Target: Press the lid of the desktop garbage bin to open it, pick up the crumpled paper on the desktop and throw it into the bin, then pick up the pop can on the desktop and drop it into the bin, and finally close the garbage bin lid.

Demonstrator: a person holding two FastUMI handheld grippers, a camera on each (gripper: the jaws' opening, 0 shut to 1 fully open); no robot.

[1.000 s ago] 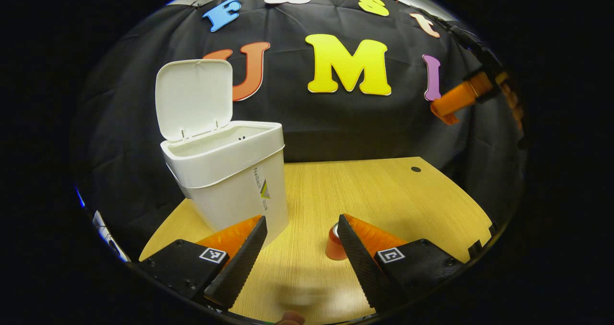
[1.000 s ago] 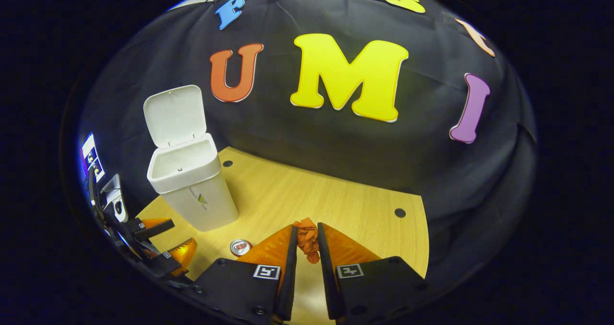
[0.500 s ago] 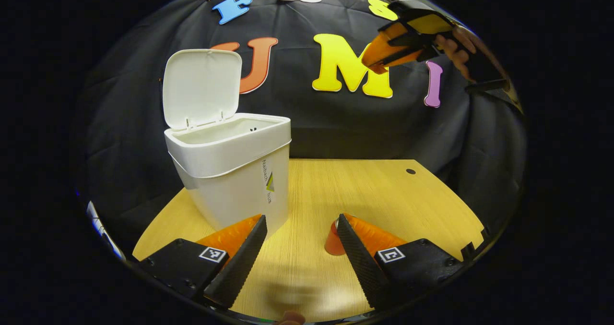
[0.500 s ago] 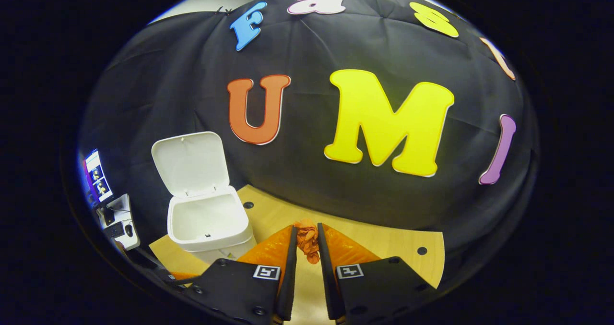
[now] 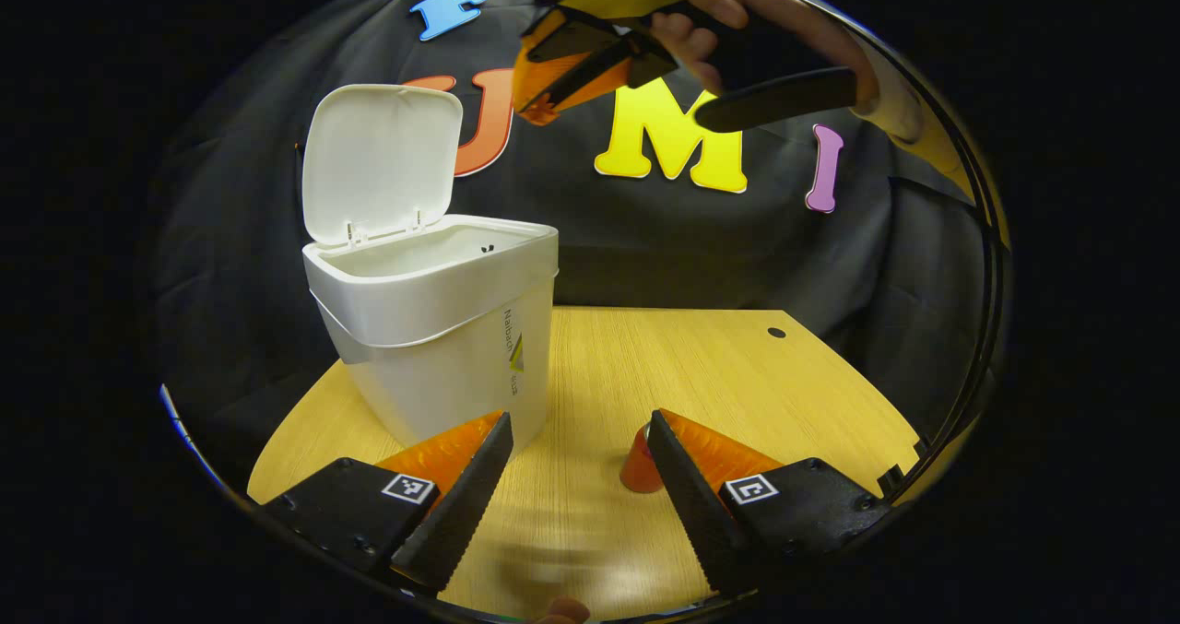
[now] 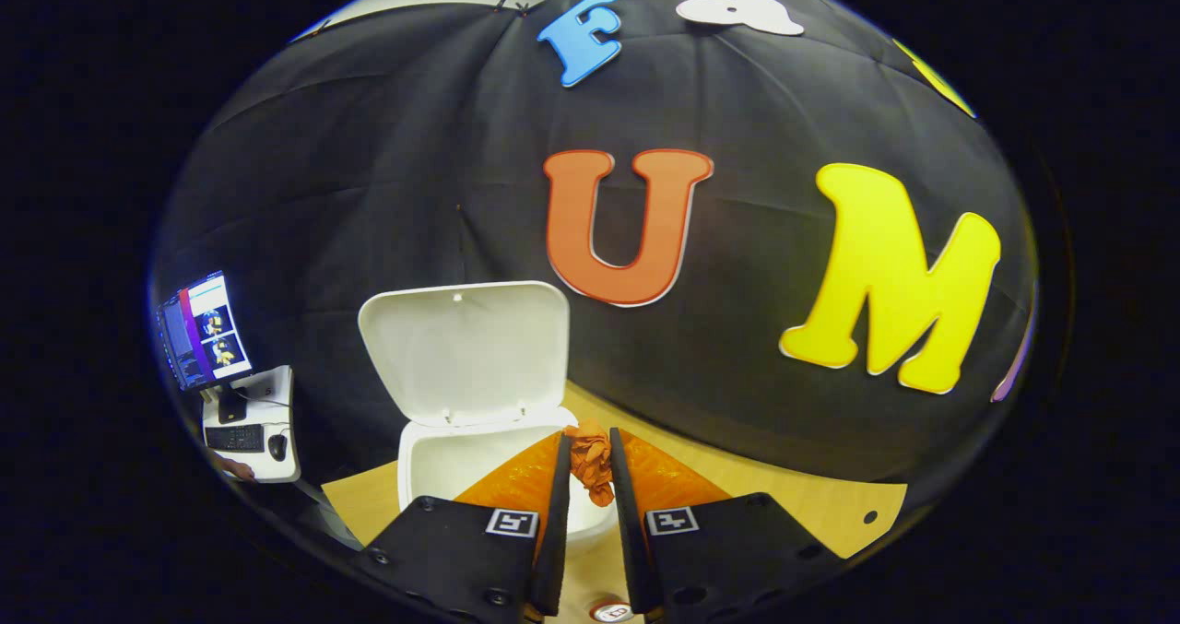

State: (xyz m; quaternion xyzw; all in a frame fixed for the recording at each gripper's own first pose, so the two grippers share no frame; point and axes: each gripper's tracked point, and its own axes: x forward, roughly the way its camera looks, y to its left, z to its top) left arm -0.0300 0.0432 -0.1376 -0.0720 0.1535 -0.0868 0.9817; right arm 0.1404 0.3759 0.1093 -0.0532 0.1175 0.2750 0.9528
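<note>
In the left gripper view, the white plastic desktop garbage bin [image 5: 433, 329] stands at the left on the pale wooden desktop [image 5: 737, 375] with its hinged white lid [image 5: 383, 158] tipped up and back; the bin's inside is cut off by its near rim. The left gripper [image 5: 576, 490] hangs low over the desk, its fingers spread wide with nothing between them. Just behind its right finger sits the red pop can [image 5: 636, 458], mostly hidden, so only one side shows. High above the bin's right edge is the right gripper [image 5: 539, 108], held by a hand [image 5: 737, 25]. In the right gripper view, a monitor and keyboard stand far left, too small to make out. The right gripper is clamped on the crumpled orange paper [image 6: 591, 458], poised over the open bin.
</note>
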